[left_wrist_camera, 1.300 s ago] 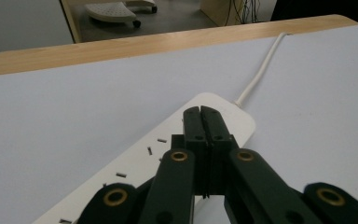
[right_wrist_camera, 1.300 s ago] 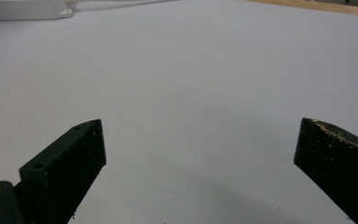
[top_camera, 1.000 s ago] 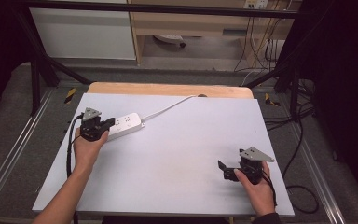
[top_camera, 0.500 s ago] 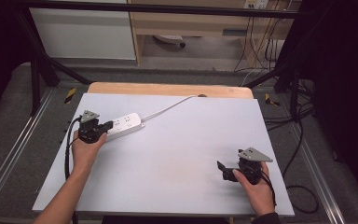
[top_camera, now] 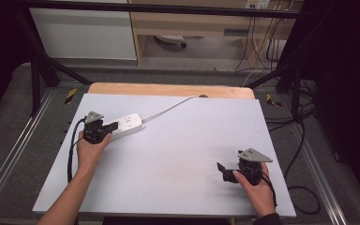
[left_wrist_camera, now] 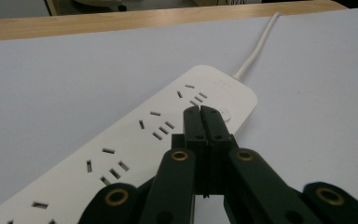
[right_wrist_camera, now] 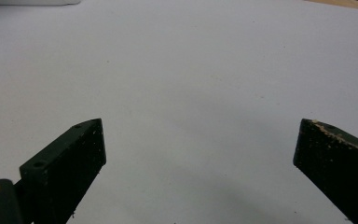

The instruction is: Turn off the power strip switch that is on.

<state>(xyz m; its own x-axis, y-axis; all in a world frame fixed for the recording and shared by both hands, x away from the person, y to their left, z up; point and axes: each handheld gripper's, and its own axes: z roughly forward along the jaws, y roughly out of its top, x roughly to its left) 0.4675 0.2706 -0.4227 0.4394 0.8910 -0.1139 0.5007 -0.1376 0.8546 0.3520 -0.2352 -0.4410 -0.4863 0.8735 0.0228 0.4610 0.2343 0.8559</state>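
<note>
Left gripper point(left_wrist_camera: 200, 108), jaws pinched shut w/ nothing between, sits over the power strip point(left_wrist_camera: 135, 140), tips just short of the round button point(left_wrist_camera: 224, 115) at its cord end near the worktop's point(top_camera: 178, 154) far-left corner, strip's long axis running along the jaws, while the right gripper point(top_camera: 221, 171) idles wide open by the near-right corner.

White rectangular plastic power strip point(left_wrist_camera: 135, 154) at 10 o'clock on the table: dark socket slots in repeating groups, white round button, white cord point(top_camera: 168, 108) toward 12 o'clock. Pale lilac-grey table sheet point(top_camera: 178, 154), plain; light wood table edge point(top_camera: 168, 89) at 12 o'clock. Left black metal gripper point(left_wrist_camera: 200, 112): brass-coloured rivets, grey three-cornered plate. Right black metal gripper point(right_wrist_camera: 198, 144) at 4 o'clock: pale tan specks on one jaw tip, grey plate. Floor grey; yellow-black striped tape point(top_camera: 70, 95) at 10 o'clock.
</note>
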